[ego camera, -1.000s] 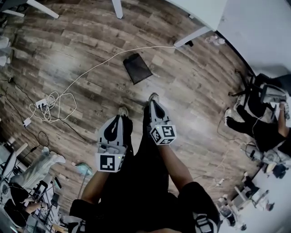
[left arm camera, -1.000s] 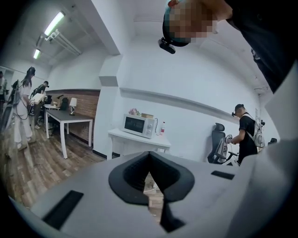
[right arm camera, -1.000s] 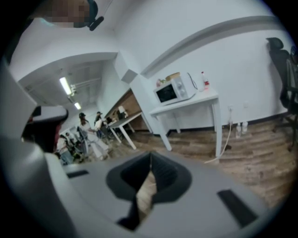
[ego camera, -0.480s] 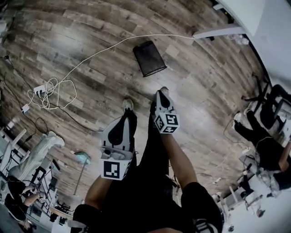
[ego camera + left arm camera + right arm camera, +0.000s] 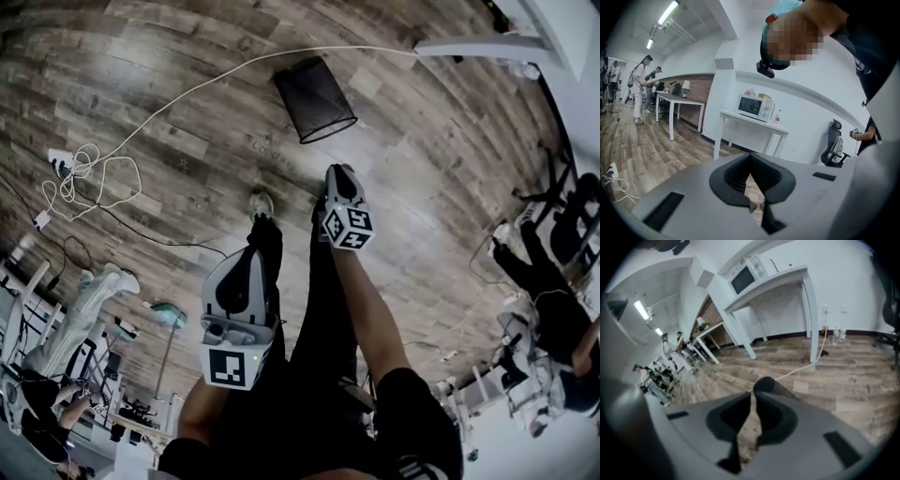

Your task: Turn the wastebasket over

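A wood-plank floor fills an office room, and beyond the wastebasket stands a white worktop bearing a microwave. The black mesh wastebasket sits on the floor ahead of the person's feet. Its long axis runs away from them, wide rim nearer and narrow closed end farther, by a white cable; whether it lies on its side or stands mouth-down I cannot tell. The right gripper, jaws together on nothing, hangs near the wastebasket's rim, and the left gripper, likewise closed and empty, is farther from it.
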Tool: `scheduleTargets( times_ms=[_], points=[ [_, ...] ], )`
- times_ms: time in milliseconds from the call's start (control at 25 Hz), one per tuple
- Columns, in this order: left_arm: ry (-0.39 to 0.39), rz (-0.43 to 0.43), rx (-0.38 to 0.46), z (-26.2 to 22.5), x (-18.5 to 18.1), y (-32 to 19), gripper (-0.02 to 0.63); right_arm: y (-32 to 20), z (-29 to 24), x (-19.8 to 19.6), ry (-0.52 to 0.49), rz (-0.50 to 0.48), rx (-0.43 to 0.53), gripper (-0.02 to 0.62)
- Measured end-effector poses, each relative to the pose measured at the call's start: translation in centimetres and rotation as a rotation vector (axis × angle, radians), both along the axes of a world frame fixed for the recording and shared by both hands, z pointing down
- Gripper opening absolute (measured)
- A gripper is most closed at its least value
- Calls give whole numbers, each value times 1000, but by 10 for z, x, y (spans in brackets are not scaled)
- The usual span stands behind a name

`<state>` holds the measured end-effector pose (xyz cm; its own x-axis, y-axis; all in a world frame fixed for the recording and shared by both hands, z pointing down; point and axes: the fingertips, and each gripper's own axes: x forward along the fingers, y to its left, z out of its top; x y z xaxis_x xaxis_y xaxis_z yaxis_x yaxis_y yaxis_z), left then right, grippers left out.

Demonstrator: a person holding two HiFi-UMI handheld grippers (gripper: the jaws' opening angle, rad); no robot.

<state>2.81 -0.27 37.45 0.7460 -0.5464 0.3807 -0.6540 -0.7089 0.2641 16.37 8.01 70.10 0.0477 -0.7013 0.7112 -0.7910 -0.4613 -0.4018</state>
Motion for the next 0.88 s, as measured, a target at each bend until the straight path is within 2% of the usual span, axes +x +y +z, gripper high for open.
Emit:
scheduleTargets(
  times_ms=[80,120,240,600,880],
  points=[
    [2,3,-8,9,4,0,34,3,25,2,-31,15,-23,75],
    [2,8,-9,13,6,0,34,4,37,2,-47,19,-36,131],
    [0,21,-12,26,12,0,34,6,73,3,-78,26,-70,159],
    [3,14,-5,50,18,-5,34,11,165,17,-182,162,-136,175],
    [-9,5,-13,74,7,-3,34,12,217,13,-291,240,-165,187]
  ],
)
